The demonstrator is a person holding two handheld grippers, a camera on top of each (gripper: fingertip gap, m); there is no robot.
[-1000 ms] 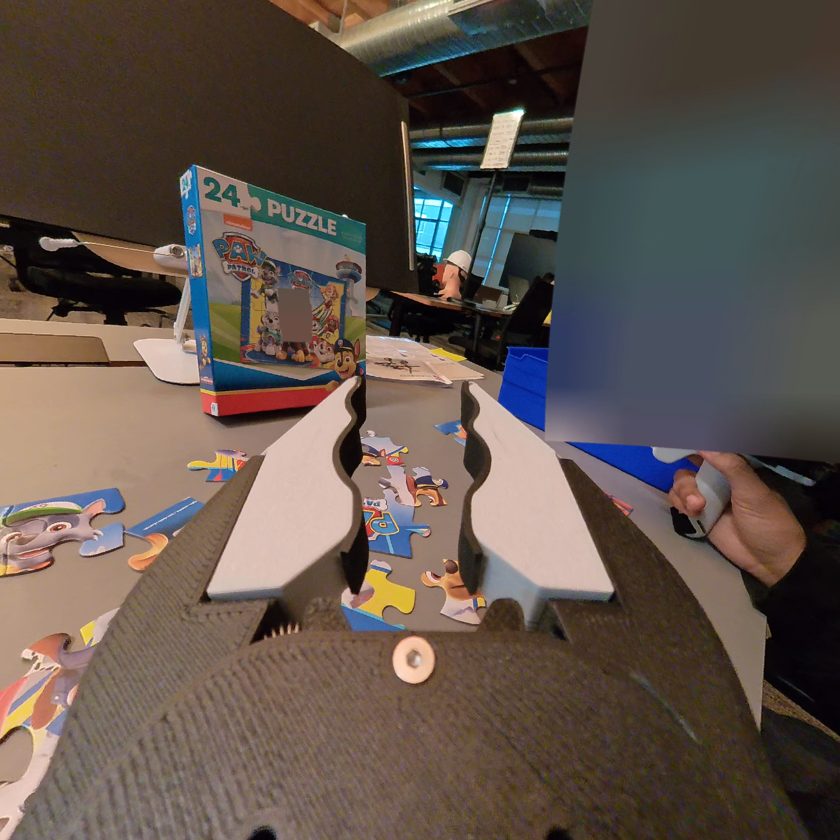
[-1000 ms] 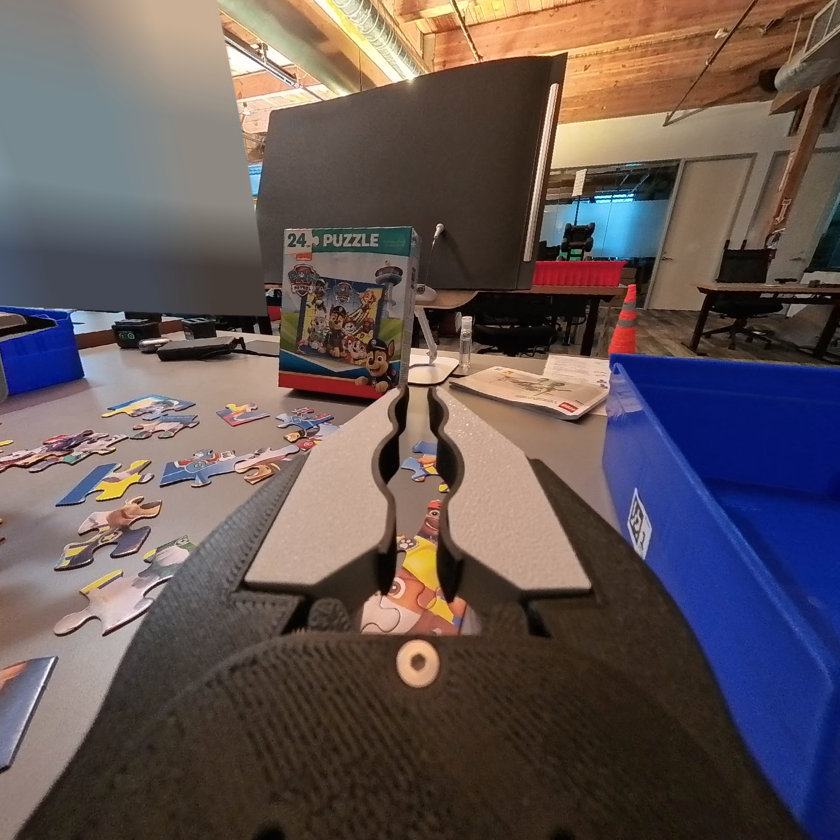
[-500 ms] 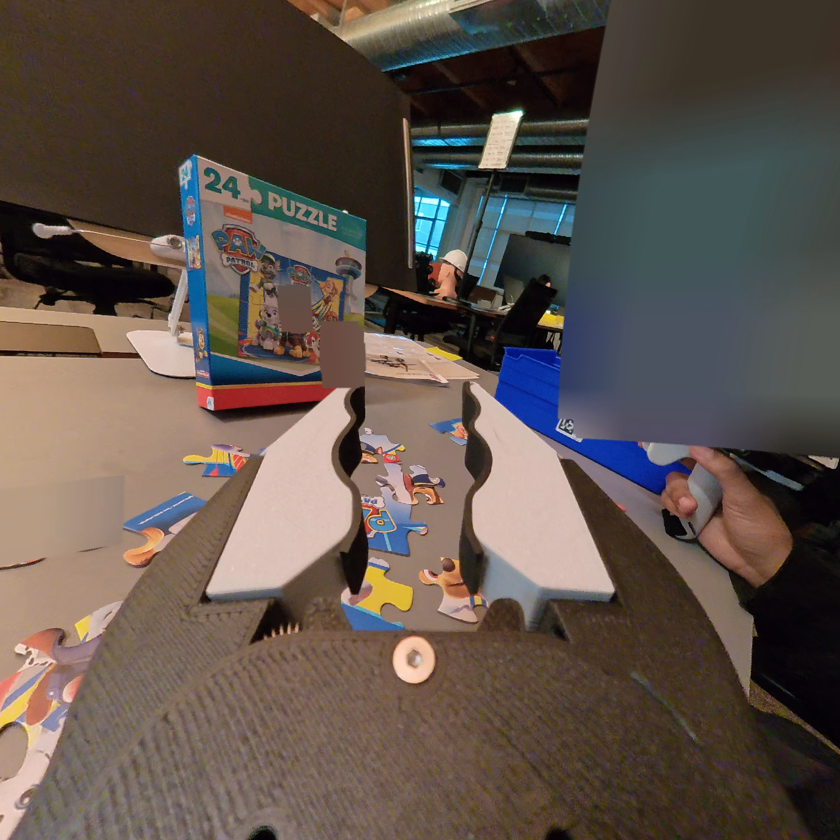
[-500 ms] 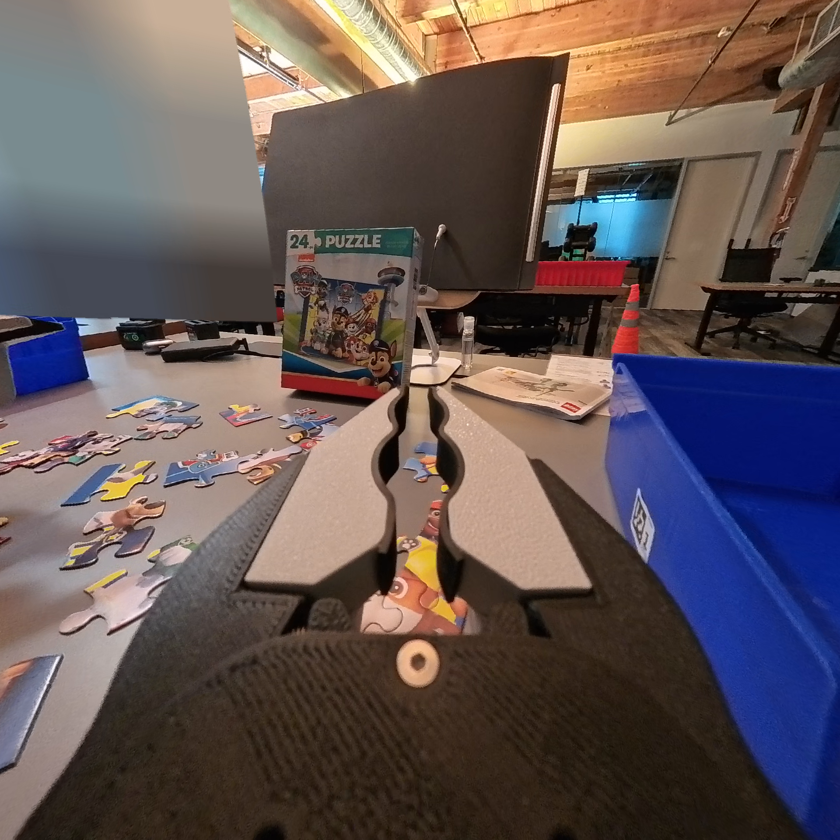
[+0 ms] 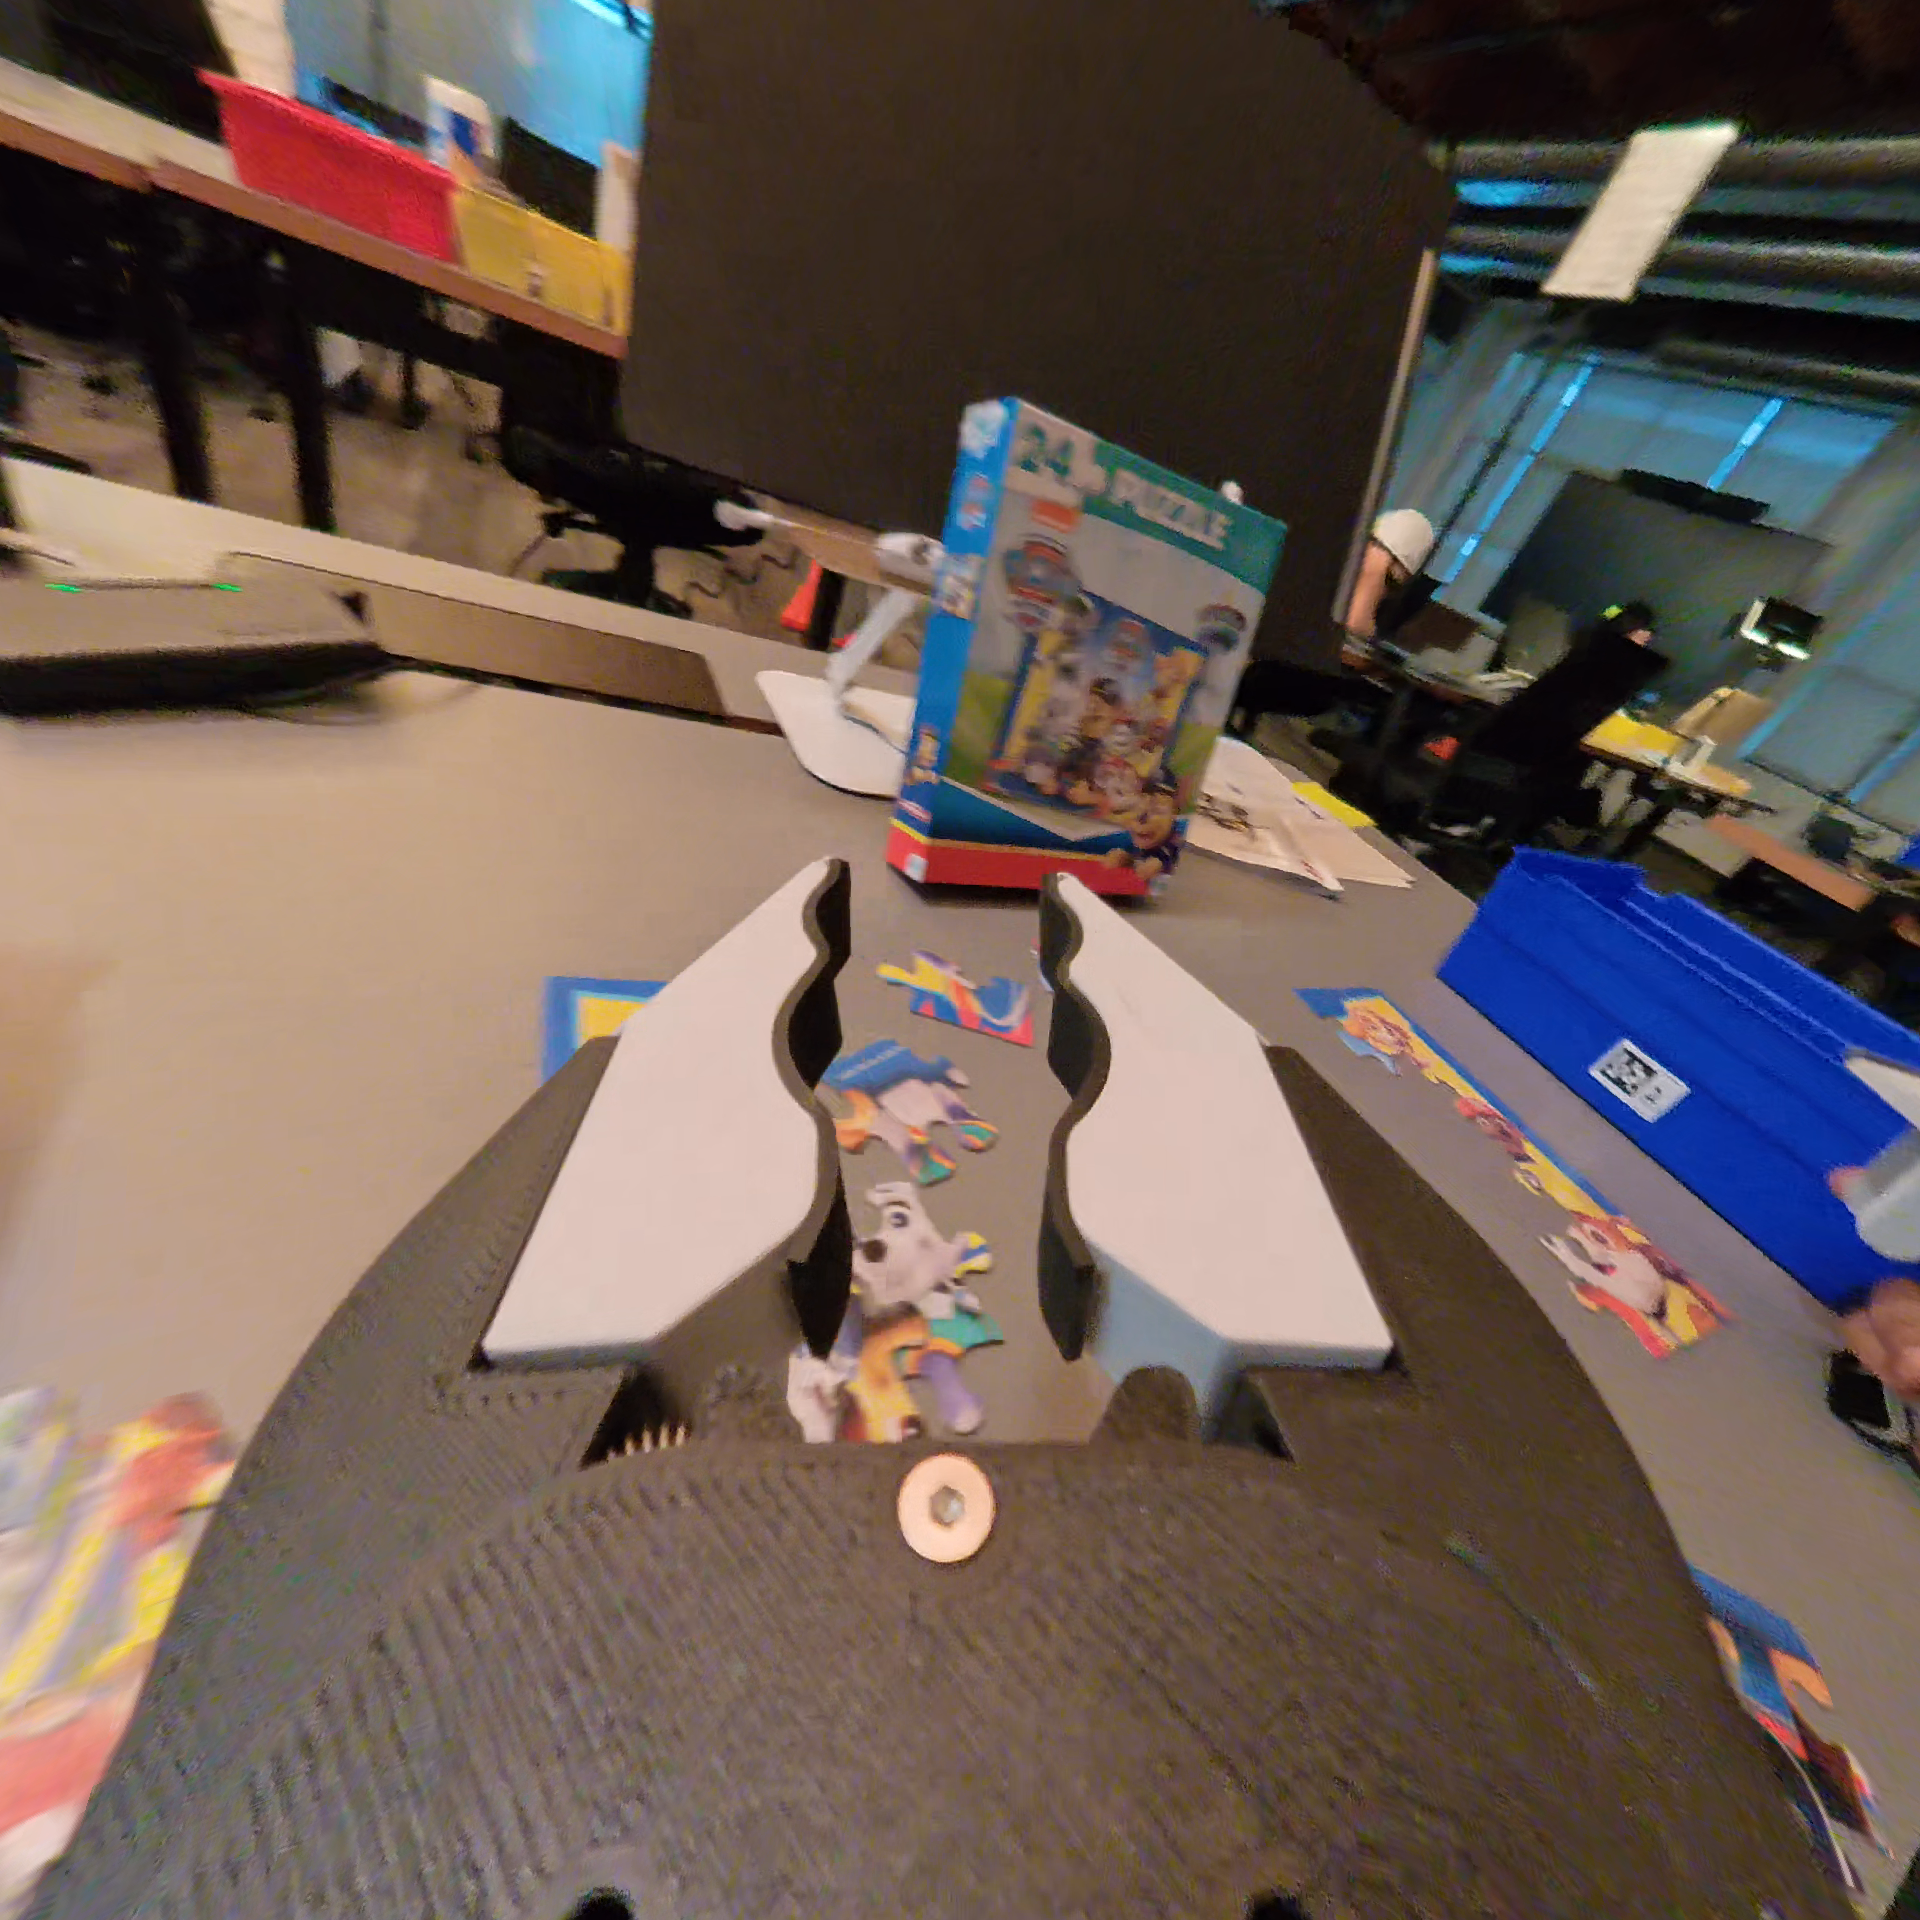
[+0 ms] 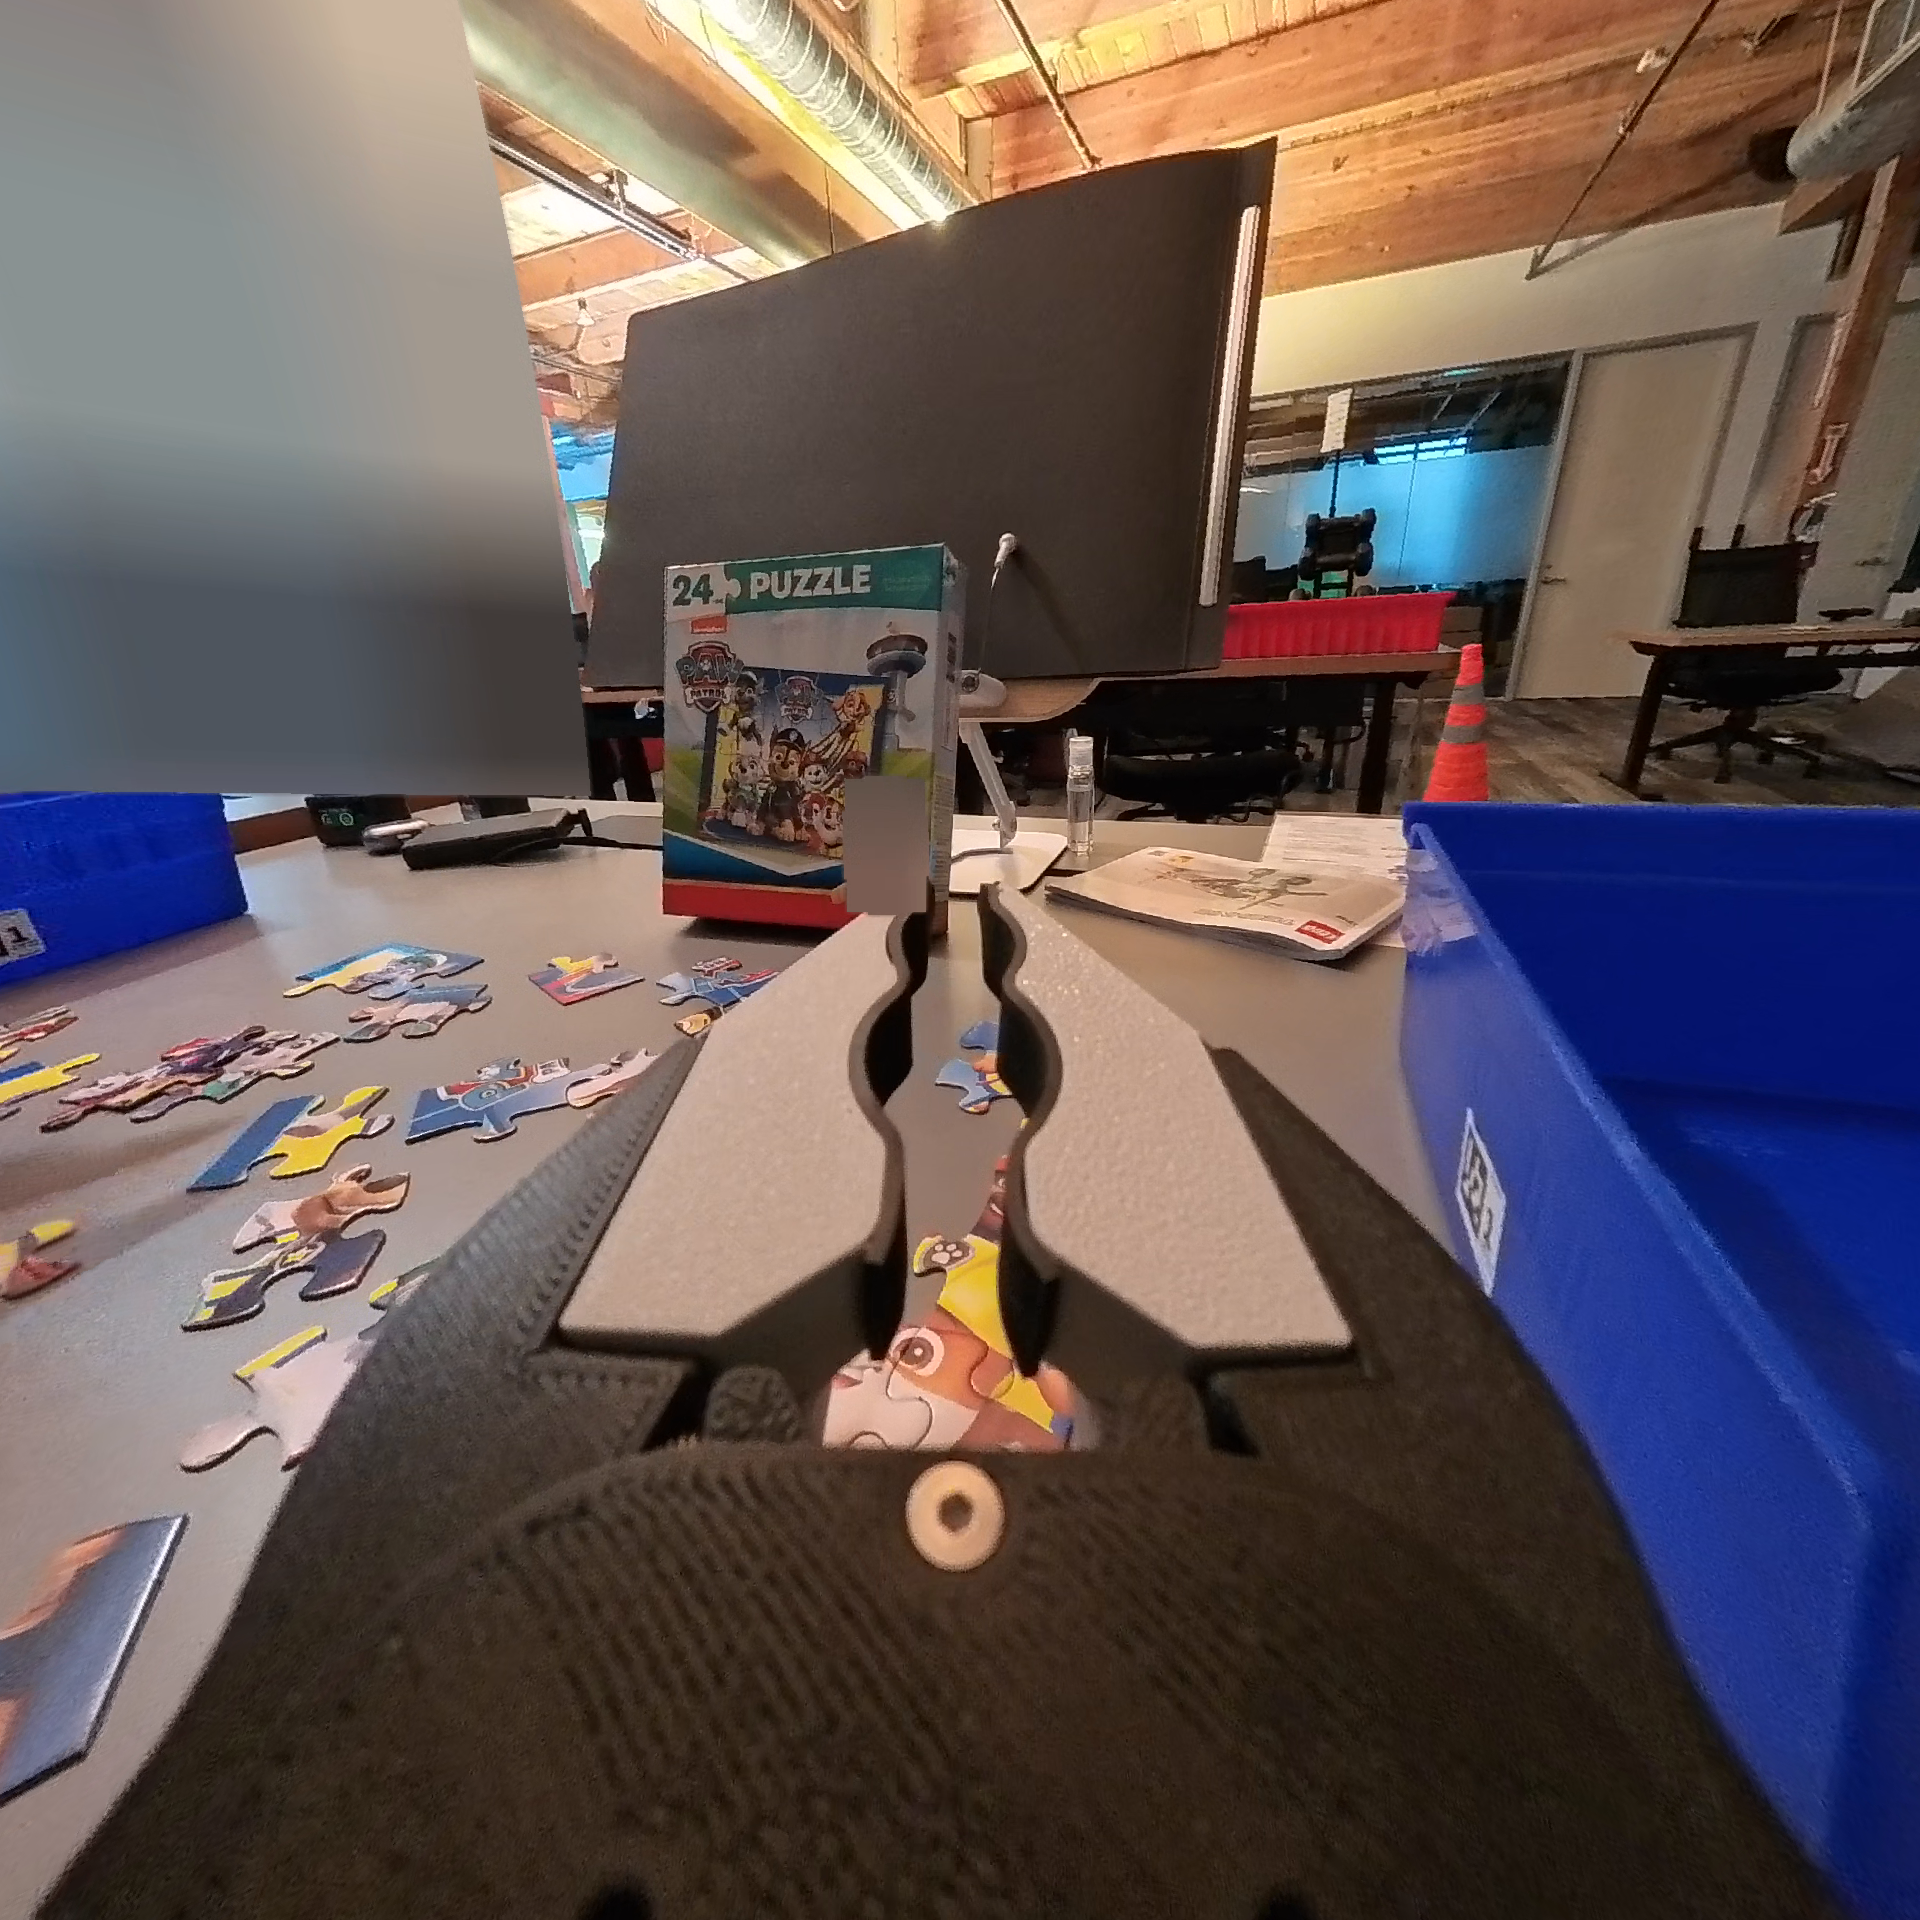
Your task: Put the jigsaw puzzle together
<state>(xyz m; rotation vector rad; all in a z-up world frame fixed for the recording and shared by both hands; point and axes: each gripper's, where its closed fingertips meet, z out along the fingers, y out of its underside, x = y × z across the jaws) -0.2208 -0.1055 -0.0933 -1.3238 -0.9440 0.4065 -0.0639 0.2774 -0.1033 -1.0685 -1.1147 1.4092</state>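
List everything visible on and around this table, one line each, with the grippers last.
puzzle box: one, blue and red, upright at the table's far side
puzzle pieces: many, multicoloured, scattered loose on the grey table
joined pieces: one strip, mostly yellow and orange, flat beside the blue bin
blue bin: one, at the table's right edge; a second blue bin at far left
booklet: one, white, right of the box
small clear bottle: one, behind the booklet
black panel: one, behind the box
orange cone: one, on the floor
left gripper: open, above loose pieces
right gripper: nearly closed, empty, above joined pieces
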